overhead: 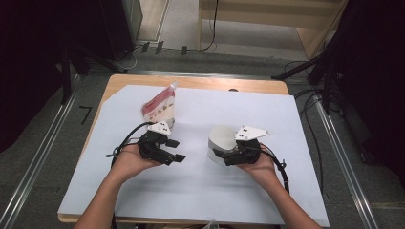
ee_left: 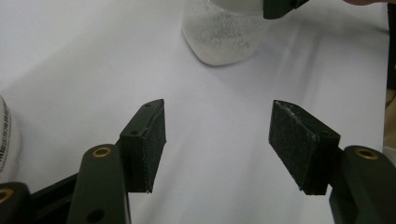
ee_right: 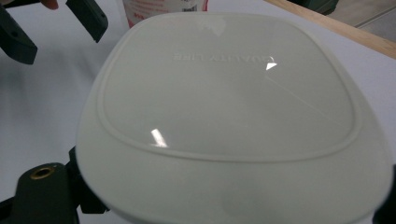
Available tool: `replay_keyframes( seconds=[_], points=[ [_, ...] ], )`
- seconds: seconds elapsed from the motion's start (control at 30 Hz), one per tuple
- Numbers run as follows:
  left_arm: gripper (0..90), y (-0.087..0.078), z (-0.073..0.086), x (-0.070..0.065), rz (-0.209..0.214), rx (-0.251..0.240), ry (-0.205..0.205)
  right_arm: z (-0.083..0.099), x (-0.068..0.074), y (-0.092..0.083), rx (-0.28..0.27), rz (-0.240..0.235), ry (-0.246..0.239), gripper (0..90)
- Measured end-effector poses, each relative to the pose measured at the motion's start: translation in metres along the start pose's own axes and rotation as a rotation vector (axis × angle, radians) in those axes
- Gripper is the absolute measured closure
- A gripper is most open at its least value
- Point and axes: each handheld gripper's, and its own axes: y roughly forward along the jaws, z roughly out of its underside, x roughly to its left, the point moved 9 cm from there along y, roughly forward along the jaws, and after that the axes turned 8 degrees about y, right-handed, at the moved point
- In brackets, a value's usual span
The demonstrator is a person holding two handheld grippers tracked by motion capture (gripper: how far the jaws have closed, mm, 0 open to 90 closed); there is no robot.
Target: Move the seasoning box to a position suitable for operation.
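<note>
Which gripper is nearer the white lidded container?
Right. The right gripper is at the white lidded container, jaws around its lid; the left gripper hovers open, apart, beside the pouch.

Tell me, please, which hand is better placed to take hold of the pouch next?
The left. Its gripper is open with nothing between its jaws, and the pouch stands just beyond it, while the right gripper is at the white container.

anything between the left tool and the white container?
Nothing: in the high view only bare white sheet separates the left tool from the white container.
</note>
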Motion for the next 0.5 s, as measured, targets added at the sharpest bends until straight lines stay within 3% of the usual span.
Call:
replay_keyframes(
  seconds=[0.13,0.33,0.43,0.47,0.5],
  points=[
    [37.6,0.0,0.0,0.0001,0.0,0.0,0.0,0.0024,0.0001,-0.0005,-0.005,0.003,-0.016,15.1],
    [37.5,-0.0001,-0.0005,-0.0004,-0.007,0.005,0.005,0.0026,0.0001,-0.0018,0.003,0.019,-0.004,14.8],
    [37.5,0.0009,-0.0008,-0.0011,0.001,0.002,0.007,0.0013,0.0011,-0.0031,0.0,-0.003,0.026,11.5],
    [37.9,0.002,-0.001,-0.0012,0.003,0.004,0.015,-0.0001,0.0028,-0.0049,0.009,-0.042,0.058,2.1],
    [37.9,0.0038,-0.0007,-0.0021,0.005,0.016,0.02,-0.0007,0.0039,-0.0056,0.012,-0.051,0.075,2.2]
  ],
)
